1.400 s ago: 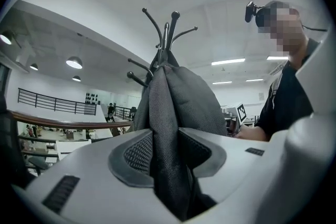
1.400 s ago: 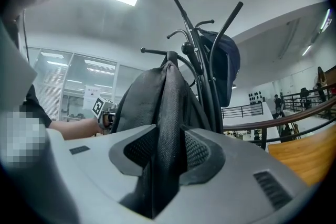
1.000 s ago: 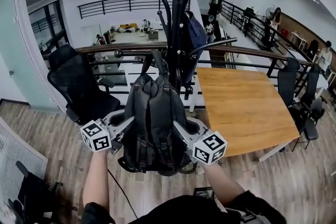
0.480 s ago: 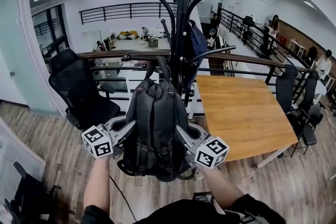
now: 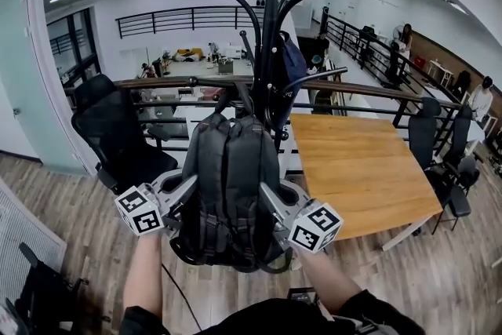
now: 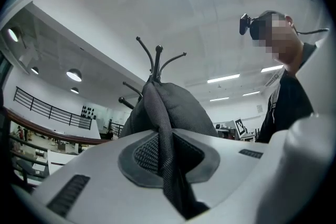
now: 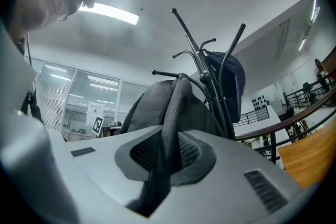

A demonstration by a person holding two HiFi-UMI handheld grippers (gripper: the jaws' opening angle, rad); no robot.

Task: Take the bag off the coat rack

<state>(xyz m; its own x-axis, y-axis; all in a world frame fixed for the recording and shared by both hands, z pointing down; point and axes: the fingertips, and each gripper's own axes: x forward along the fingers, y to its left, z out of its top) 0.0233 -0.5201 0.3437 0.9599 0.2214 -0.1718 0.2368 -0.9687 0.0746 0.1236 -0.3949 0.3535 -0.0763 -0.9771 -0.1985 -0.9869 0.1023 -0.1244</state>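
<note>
- The black bag (image 5: 231,184) hung against the coat rack (image 5: 271,27), its top handle up at one of the rack's lower arms and its straps facing the person.
- The left gripper (image 5: 182,198) stood at the bag's left flank. In the left gripper view its jaws were closing on a ridge of the bag's dark woven fabric (image 6: 163,134), and the pads (image 6: 142,155) already pinched it.
- The right gripper (image 5: 271,204) mirrored it on the right flank. In the right gripper view its jaws were also closing, with a fold of the bag (image 7: 170,128) squeezed between the grey pads (image 7: 191,152).
- A second earlier both pairs of jaws had stood wider at the bag's sides; by this moment they had drawn in tight on the cloth.
- The bag had not left the rack over that second, and its handle remained by the same arm.
- The rack's pointed top, cut off by the frame a second before, now showed in full in the head view.
- A dark blue garment (image 5: 292,59) stayed draped higher on the rack, behind the bag.
- A wooden table (image 5: 361,161) stood to the right of the rack and a black office chair (image 5: 118,137) to its left.
</note>
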